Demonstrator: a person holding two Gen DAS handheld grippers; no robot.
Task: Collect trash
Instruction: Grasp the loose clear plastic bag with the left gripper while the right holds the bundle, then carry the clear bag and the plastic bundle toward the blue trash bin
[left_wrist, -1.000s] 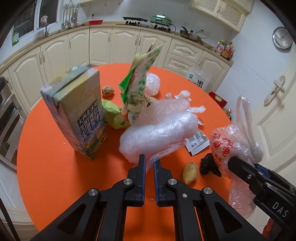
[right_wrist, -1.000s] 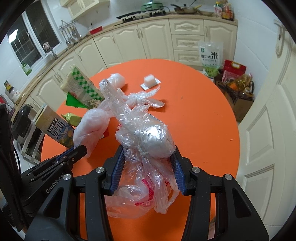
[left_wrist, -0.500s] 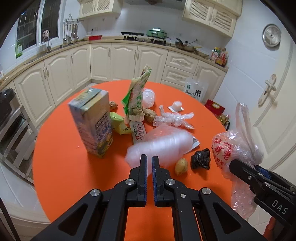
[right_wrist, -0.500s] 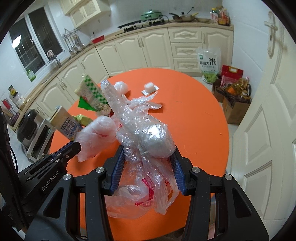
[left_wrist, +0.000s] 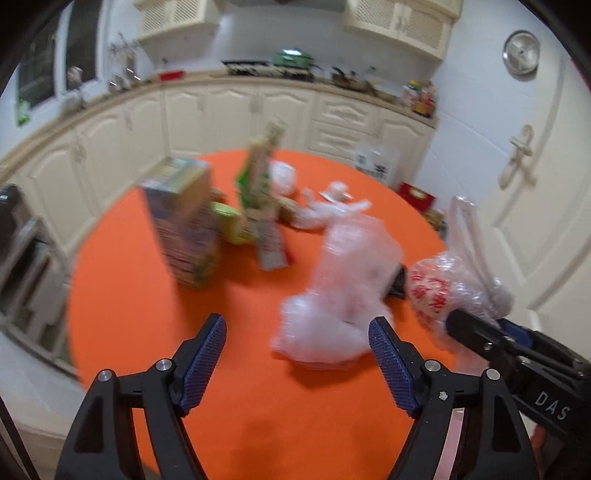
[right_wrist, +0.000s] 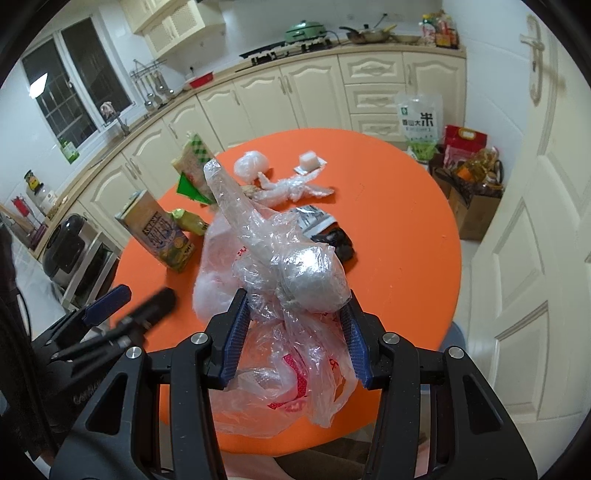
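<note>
**Trash collection under way: bag held on the right, loose wrap beside its mouth**

Left side. The left hand-held gripper (left_wrist: 297, 358) is released, its jaws spread wide with nothing between them, above the orange surface (left_wrist: 125, 288). Beyond it stands an upright milk carton (left_wrist: 183, 225); just past that lie a yellow-green packet (left_wrist: 231, 223) and a leaning green-and-white snack bag (left_wrist: 258, 177).

Centre. A crumpled clear plastic wrap (left_wrist: 343, 295) sits just ahead of the open left jaws and next to the collection bag. The left view is motion-blurred, so whether the wrap is resting on the surface, in the air, or partly inside the bag cannot be settled. Further back are a twisted strip of film (right_wrist: 291, 190), a white wad (right_wrist: 251, 166) and a small packet on paper (right_wrist: 310, 162).

Right side. The right hand-held gripper (right_wrist: 295, 338) is clenched on the trash bag (right_wrist: 295, 354), a thin clear bag with red print, already bulging with wrapped refuse. A dark lump (right_wrist: 338, 243) lies on the surface just behind it.

Assessment. The step in hand appears to be transferring the plastic wrap into the bag. The next move calls for the bag mouth to be held open and steady while the left hand-held gripper fetches another item; the light film pieces will likely need a firm pinch.
</note>
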